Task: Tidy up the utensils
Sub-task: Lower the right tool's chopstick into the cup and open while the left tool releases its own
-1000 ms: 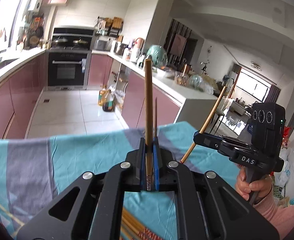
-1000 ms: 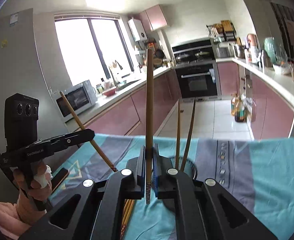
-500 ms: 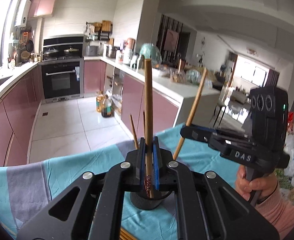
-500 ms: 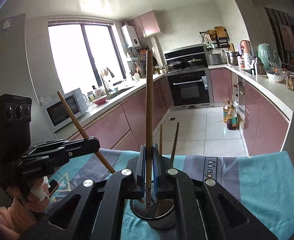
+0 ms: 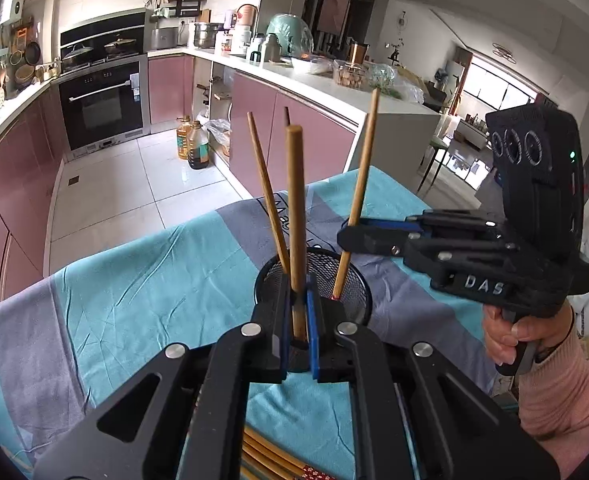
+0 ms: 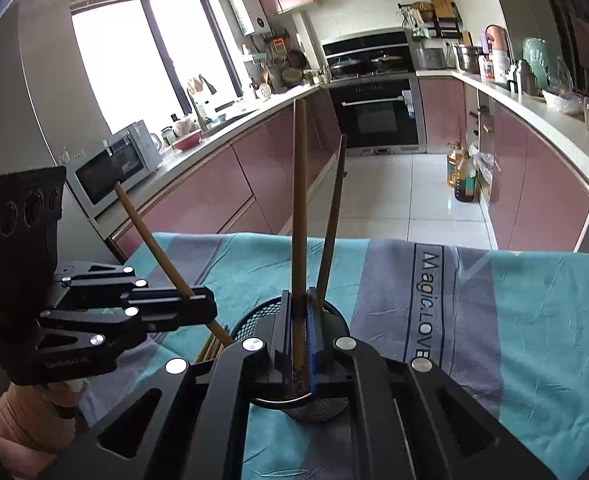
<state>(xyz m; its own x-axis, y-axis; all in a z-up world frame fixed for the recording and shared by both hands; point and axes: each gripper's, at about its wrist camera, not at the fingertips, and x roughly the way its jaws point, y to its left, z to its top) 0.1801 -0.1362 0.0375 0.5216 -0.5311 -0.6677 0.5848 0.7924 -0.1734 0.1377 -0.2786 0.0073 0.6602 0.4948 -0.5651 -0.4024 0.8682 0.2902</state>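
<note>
A black mesh holder stands on the teal cloth with two chopsticks leaning in it. My left gripper is shut on a wooden chopstick, held upright at the holder's near rim. My right gripper is shut on another chopstick, its lower end dipping into the holder's mouth.
Several more chopsticks lie on the cloth beside the holder. The table edge faces a kitchen floor with oil bottles. Counters run along both sides.
Both grippers have come down and forward over the holder, which now shows under the fingers. The right gripper's chopstick now reaches into the holder's mouth.
</note>
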